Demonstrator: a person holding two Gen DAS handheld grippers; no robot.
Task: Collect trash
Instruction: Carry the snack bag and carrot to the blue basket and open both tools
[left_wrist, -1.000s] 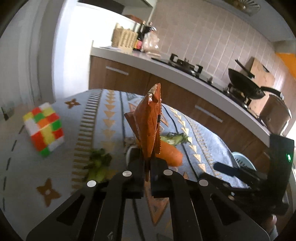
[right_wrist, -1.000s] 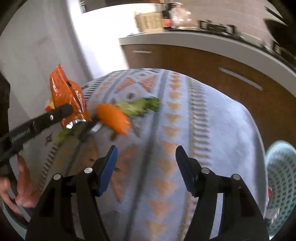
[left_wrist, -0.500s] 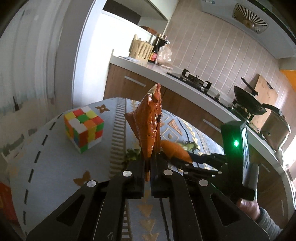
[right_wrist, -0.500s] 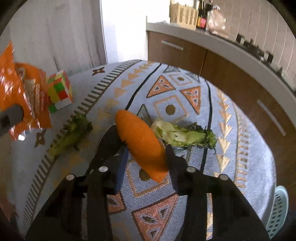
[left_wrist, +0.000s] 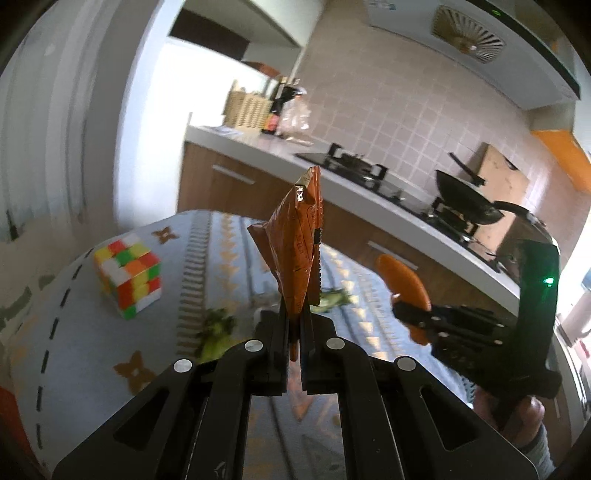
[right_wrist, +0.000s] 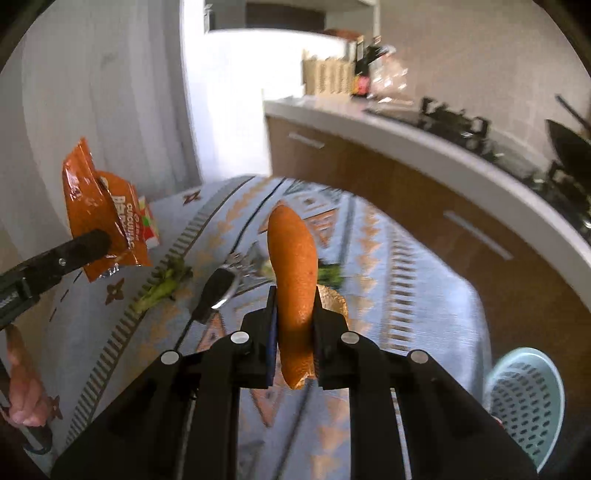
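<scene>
Left wrist view: the left gripper (left_wrist: 293, 328) pinches the orange snack wrapper (left_wrist: 297, 251) upright between closed fingers, above the patterned tablecloth (left_wrist: 74, 332).

Right wrist view: the right gripper (right_wrist: 295, 317), jaws just closed, clamps the orange peel (right_wrist: 293, 273) between its pads, clear of the tablecloth.

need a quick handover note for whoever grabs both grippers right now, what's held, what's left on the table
Left gripper: shut on the orange snack wrapper, held above the table.
Right gripper: just closed on the orange peel, lifted clear.
Nothing binned yet; the light blue basket sits on the floor at right.
Left on the table: two green vegetable scraps. The cube stays.
</scene>
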